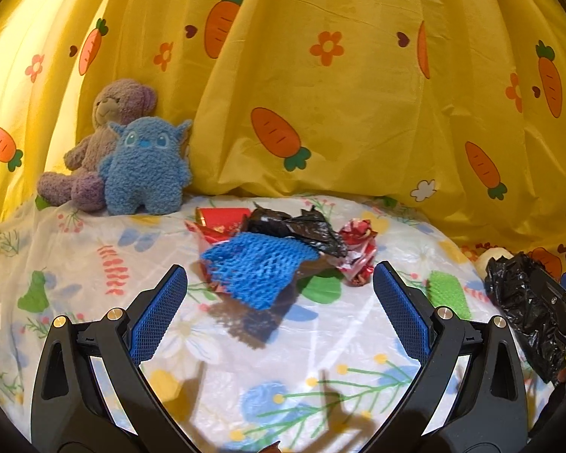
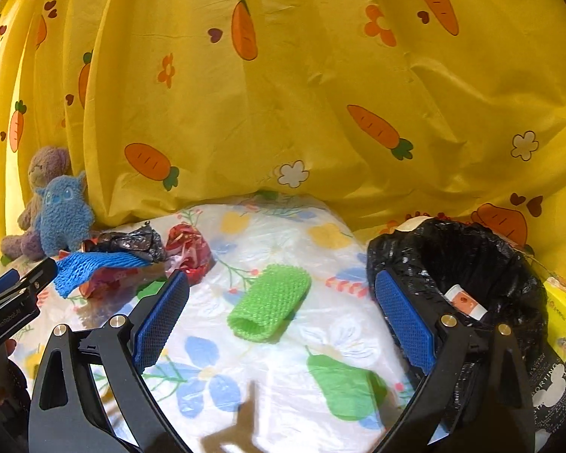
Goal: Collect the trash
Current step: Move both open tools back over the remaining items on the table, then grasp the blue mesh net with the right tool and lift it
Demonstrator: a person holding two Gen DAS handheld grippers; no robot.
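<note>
Facing trash on floral sheet (image 2: 283, 234), both claws spread wide, nothing between pads. Right gripper (image 2: 283, 309): green foam net sleeve (image 2: 269, 307) lies dead ahead, between open fingers, long axis slanting from near-left to far-right; right hand nearer to it. Left gripper (image 1: 279, 309): blue foam net (image 1: 256, 268) ahead, resting on red wrappers (image 1: 358, 249) and crumpled black plastic (image 1: 298, 226). Bin with black liner (image 2: 415, 260) sits just right of my right claw; inside, 1 white-orange piece (image 2: 466, 302) visible, rest dark. Judgement: green sleeve next, short swing right to bin.
</note>
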